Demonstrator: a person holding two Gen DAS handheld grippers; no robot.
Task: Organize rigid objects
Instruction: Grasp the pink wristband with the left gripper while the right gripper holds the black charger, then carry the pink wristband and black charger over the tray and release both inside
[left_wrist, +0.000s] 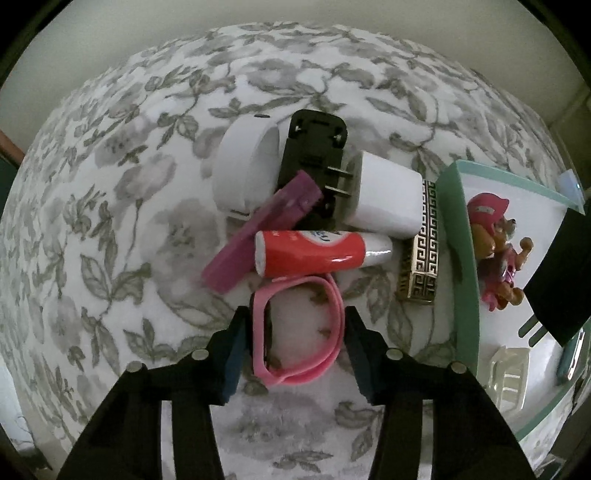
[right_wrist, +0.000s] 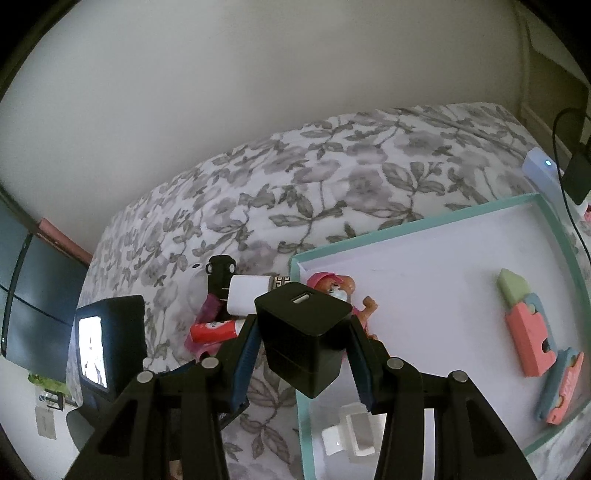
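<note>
Two tongs working: left tongs (left_wrist: 295, 347) closing around pink band (left_wrist: 299, 332); right tongs (right_wrist: 301, 354) gripping black charger (right_wrist: 306, 332) for tray (right_wrist: 417, 218) placement.

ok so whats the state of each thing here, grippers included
left gripper: pads around the pink wristband, contact unclear
pink wristband: lying on the bedspread
right gripper: shut on the black charger
black charger: held above the tray edge
teal tray: holds toys, not full
red tube: lying on its side, capped
white charger: on its side, prongs out
toy pup: inside the tray
</note>
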